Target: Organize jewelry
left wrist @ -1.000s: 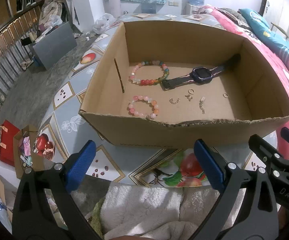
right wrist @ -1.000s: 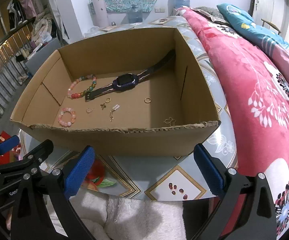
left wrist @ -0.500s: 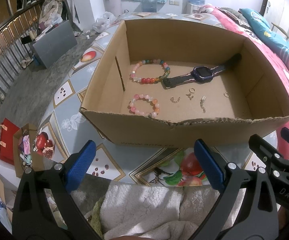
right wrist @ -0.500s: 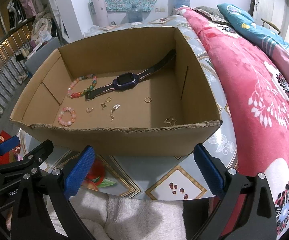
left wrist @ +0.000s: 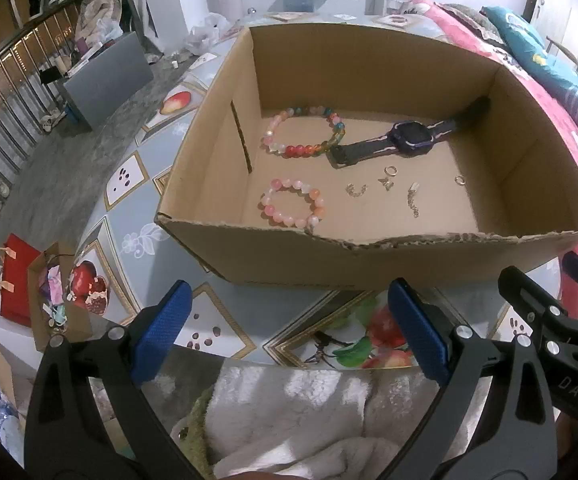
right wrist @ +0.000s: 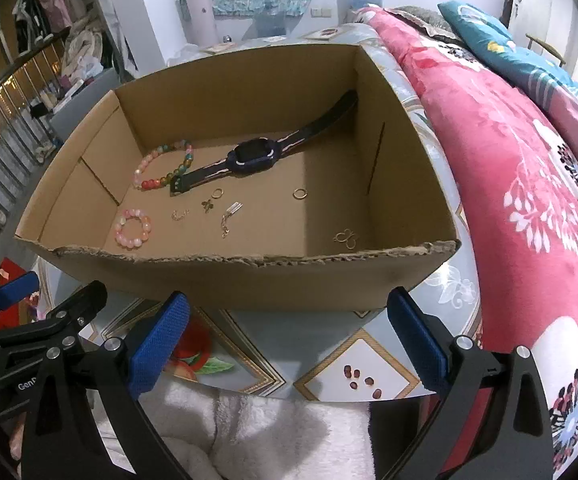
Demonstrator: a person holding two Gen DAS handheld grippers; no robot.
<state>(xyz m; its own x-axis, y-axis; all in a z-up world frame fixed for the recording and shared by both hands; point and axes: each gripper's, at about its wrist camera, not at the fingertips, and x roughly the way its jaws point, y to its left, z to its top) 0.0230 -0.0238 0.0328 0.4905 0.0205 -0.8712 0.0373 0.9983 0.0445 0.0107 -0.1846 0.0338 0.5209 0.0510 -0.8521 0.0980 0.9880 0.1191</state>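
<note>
Left hand-held gripper (left wrist: 287,338): matte black plastic frame w/ 2 angled arms, triangular cut-outs, silver screws at the joints. Fingers (left wrist: 160,338) capped w/ blue textured pads. Right hand-held gripper (right wrist: 287,340): same build, black arms, silver screws, blue knurled pads on fingers (right wrist: 419,344). White lettering on the frames: "DAS" in left wrist view, "Gen" in right wrist view. Person wears fluffy white fleece garment (right wrist: 257,436).

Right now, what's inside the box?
In the box lie a watch, two bead bracelets, rings and small charms. The front wall hides the nearest strip of floor.
</note>
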